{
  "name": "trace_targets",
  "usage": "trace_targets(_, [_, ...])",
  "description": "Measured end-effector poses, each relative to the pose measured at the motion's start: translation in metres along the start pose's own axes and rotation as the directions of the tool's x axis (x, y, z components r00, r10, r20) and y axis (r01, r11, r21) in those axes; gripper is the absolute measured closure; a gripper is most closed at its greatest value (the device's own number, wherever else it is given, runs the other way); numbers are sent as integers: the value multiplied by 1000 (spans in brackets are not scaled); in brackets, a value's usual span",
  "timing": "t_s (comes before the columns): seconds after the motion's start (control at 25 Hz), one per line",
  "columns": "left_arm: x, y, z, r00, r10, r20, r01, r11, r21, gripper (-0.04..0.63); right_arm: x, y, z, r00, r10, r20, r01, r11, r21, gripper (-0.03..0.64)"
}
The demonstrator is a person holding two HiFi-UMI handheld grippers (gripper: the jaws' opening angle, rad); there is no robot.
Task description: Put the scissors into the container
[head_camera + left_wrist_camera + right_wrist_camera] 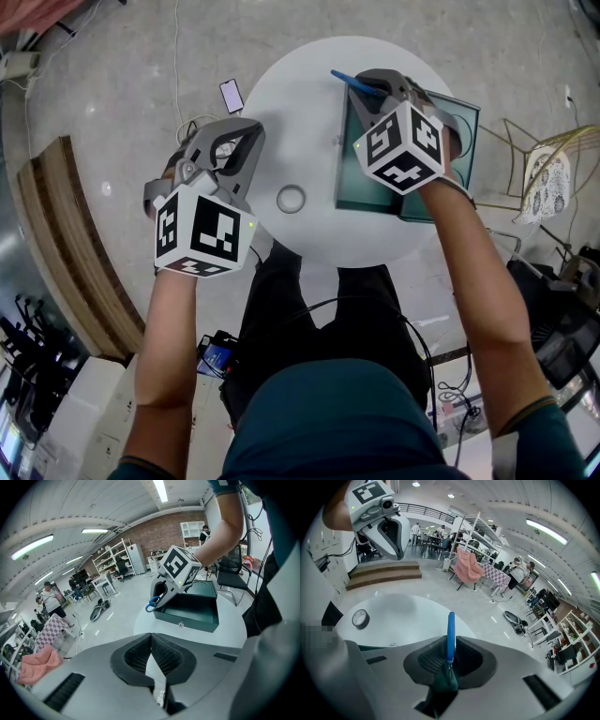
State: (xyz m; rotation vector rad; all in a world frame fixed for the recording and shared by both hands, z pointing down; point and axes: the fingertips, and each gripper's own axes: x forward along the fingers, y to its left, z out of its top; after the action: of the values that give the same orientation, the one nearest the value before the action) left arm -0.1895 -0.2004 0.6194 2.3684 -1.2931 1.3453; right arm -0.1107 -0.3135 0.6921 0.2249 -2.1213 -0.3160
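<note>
Round table: smooth white top, matte, standing on a pale speckled floor.

Container: dark green rectangular box, open on top, straight walls, flat bare bottom, on the table's right part. Small metal knob on one side wall. No label made out.

Right gripper: grey moulded plastic body and a cube with black-and-white square markers, held above the container's far edge. Its fingers, black with ribbed pads, were pinching the scissors by the blades. The blue plastic handles stuck out past the fingertips. From the left gripper view the handle loops hung at the container's outer rim; contact with the rim could not be told.

Left gripper: same grey build and marker cube, over the table's left edge, well apart from the container. Its ribbed fingers were pressed together with nothing between them.

Dial: small, round, dark rim, white face, lying flat near the table's middle, beside the container. Face markings too small to read.

Phone: thin dark slab on the floor beyond the table.
</note>
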Motion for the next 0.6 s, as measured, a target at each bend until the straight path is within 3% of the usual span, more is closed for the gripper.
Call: trace_targets(0.6, [7, 4, -1, 1000, -17, 3, 17, 1000, -3, 577, 5, 1, 6, 999, 29, 17, -29, 999, 14, 530])
